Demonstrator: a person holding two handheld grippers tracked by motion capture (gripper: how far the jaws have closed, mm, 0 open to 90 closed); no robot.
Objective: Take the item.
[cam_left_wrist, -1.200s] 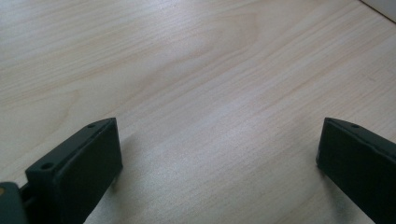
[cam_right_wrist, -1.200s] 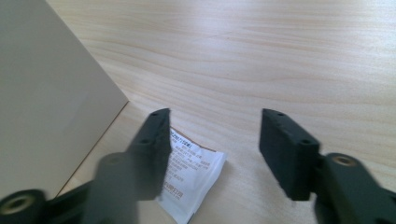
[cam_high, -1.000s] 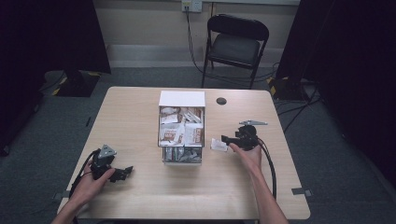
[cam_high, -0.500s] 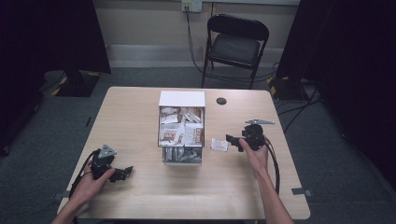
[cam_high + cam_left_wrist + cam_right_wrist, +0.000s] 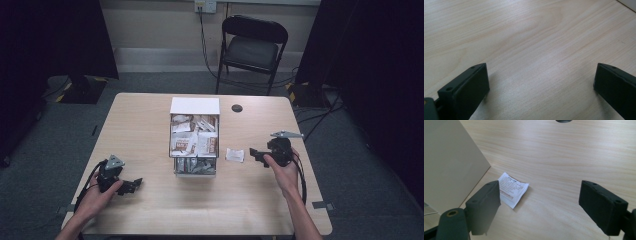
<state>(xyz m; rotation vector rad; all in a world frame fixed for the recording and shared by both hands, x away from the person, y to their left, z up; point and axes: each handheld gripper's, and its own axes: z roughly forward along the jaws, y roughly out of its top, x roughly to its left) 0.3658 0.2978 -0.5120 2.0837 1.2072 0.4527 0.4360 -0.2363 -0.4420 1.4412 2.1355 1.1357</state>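
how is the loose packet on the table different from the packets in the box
The loose packet lies alone and flat on the bare table, right of the box; the boxed packets are piled together, overlapping. The loose one shows a white printed face; several boxed ones show brown. All are small flat sachets.

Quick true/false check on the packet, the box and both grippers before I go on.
1. The packet lies flat on the table, right of the box. True.
2. The right gripper is shut on the packet. False: its jaws stand apart, nothing between them.
3. The left gripper is open over bare wood. True.
4. The box is empty. False: it holds many packets.
5. The packet leans against the box. False: it lies apart.
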